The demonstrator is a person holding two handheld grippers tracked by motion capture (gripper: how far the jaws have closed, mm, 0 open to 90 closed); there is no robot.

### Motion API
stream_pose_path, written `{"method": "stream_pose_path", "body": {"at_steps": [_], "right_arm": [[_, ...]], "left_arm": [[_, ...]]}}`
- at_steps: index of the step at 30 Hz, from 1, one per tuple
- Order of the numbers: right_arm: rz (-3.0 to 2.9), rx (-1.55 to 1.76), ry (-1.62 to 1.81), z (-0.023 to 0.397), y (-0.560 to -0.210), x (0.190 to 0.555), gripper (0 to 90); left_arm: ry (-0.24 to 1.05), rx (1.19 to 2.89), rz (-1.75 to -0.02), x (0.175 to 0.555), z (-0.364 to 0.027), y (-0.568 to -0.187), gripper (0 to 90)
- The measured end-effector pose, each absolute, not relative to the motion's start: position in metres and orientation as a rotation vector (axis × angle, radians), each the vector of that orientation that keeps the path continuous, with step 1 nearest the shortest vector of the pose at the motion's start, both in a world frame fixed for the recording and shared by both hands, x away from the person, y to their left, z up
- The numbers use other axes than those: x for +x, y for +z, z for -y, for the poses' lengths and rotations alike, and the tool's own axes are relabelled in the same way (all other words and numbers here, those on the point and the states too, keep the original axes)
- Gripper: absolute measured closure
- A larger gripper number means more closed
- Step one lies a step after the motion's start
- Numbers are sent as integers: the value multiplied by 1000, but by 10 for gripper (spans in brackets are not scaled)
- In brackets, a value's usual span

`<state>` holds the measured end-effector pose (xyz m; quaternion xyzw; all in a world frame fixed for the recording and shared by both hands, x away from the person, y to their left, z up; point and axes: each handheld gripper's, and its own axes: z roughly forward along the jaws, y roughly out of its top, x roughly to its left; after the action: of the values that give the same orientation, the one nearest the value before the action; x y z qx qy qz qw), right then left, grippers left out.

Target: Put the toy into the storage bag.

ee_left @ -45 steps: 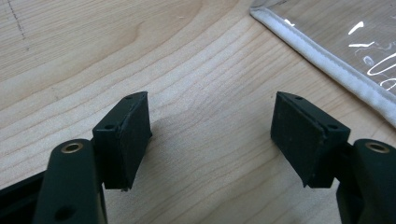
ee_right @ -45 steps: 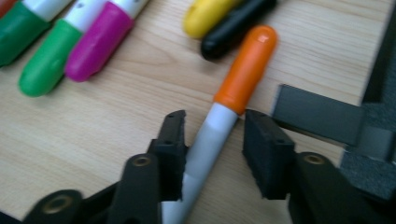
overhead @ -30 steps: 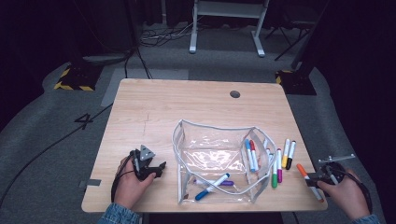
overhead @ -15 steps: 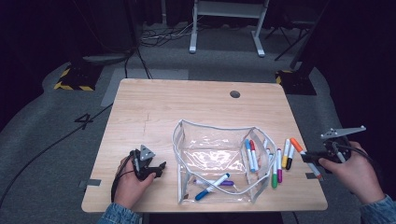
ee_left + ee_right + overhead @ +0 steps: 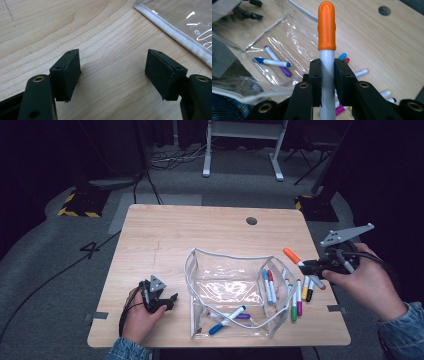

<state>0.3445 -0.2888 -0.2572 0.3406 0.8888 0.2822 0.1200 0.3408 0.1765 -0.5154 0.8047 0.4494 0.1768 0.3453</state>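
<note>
While the right claw (image 5: 327, 82) grips the orange-capped marker (image 5: 327, 45) mid-barrel — light, stiff, smooth — the left claw (image 5: 113, 72) rests released.

The wooden table (image 5: 210, 240) is evenly lit from above while the room around it lies dark. Beside the table's near edge, white glare streaks the clear pouch (image 5: 197, 22); the high view is soft and grainy

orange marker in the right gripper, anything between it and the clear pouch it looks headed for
Nothing visible blocks it. The right gripper holds the orange marker in the air, right of the pouch, whose open top faces up. The loose markers lie on the table below that path, and the left gripper rests on the pouch's far side.
</note>
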Motion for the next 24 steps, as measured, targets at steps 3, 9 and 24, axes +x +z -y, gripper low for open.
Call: {"method": "stream_pose_path", "body": {"at_steps": [3,9,24], "right_arm": [[-2635,922,834,268,-249,342,774],[-2700,792,832,234,-243,338,774],[-2917,552,736,153,-276,342,775]], "left_arm": [[461,2087,-1169,341,-176,-515,291],[460,2090,-1168,341,-177,-515,291],[460,2090,-1168,341,-177,-515,291]]}}
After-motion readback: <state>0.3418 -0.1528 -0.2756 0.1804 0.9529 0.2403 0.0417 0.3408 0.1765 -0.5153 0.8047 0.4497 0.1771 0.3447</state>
